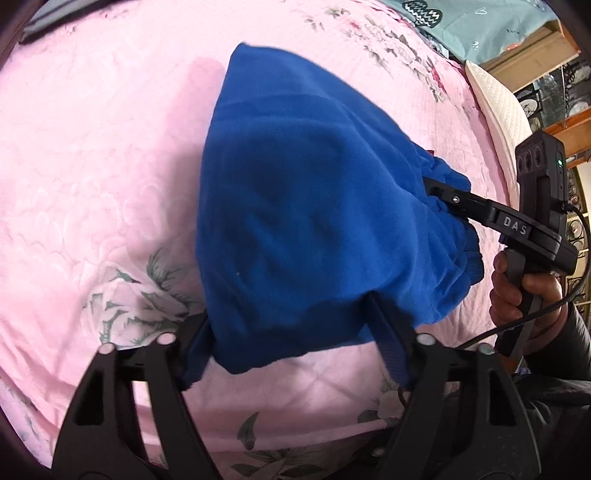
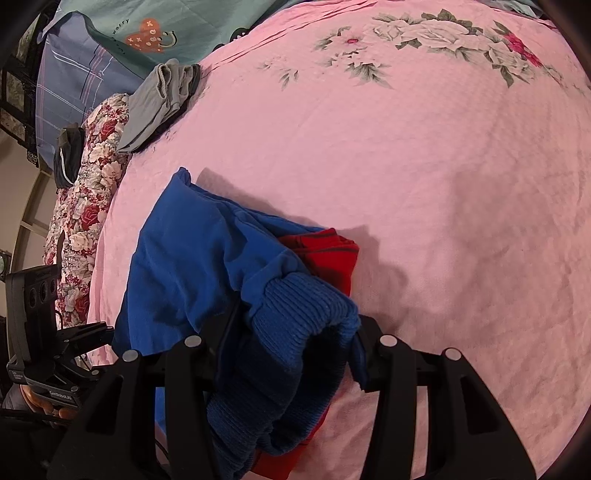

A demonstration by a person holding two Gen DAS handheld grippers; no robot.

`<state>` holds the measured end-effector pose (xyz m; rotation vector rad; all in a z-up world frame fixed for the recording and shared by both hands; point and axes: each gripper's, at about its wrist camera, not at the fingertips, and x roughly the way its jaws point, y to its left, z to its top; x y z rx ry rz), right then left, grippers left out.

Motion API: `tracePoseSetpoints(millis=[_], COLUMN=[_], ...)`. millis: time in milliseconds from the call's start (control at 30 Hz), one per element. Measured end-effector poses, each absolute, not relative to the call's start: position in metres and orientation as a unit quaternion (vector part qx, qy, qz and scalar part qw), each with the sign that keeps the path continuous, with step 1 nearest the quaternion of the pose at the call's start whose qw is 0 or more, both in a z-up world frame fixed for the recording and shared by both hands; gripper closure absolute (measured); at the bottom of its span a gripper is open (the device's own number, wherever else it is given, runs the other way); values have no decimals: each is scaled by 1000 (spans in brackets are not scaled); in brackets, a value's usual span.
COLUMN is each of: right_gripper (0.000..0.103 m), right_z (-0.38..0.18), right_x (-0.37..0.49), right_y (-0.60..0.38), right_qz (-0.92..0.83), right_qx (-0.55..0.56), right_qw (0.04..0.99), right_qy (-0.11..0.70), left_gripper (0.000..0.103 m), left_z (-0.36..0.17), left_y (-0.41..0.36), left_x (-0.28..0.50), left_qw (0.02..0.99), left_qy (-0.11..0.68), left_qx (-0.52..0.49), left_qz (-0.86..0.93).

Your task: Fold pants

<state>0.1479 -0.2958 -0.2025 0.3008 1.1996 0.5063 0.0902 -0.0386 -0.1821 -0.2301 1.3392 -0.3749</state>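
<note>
The blue fleece pants (image 1: 306, 206) lie bunched on the pink floral bedspread (image 1: 92, 177). My left gripper (image 1: 291, 343) has its fingers wide apart with the near edge of the pants draped between them. My right gripper (image 2: 295, 354) has the ribbed blue waistband (image 2: 295, 332) bunched between its fingers, and a red lining (image 2: 328, 258) shows beside it. In the left wrist view the right gripper (image 1: 443, 195) reaches into the pants' right side at the waistband. In the right wrist view the left gripper (image 2: 88, 336) sits at the pants' left edge.
A grey folded garment (image 2: 162, 99) and a floral red pillow (image 2: 85, 206) lie at the bed's far left. A teal blanket (image 2: 147, 22) and a blue checked pillow (image 2: 70, 74) lie behind them. A white quilted pillow (image 1: 495, 107) and wooden shelves (image 1: 554, 92) stand at the right.
</note>
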Motion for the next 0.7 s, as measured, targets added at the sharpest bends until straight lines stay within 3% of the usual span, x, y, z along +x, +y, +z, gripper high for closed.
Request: tracePoseSetpoints(millis=[533, 700], right_gripper=[54, 54], right_z=[-198, -198], right_x=[146, 145], right_y=[-292, -292], right_qz=[227, 224], right_qx=[121, 121], right_qw=[794, 796], right_qy=[551, 549], left_gripper=[57, 54], left_z=[-166, -169], left_y=[-47, -48], left_x=[81, 85], left_qw=[783, 777], left_qy=[599, 606], left_qx=[-54, -59], left_qz=[-156, -157])
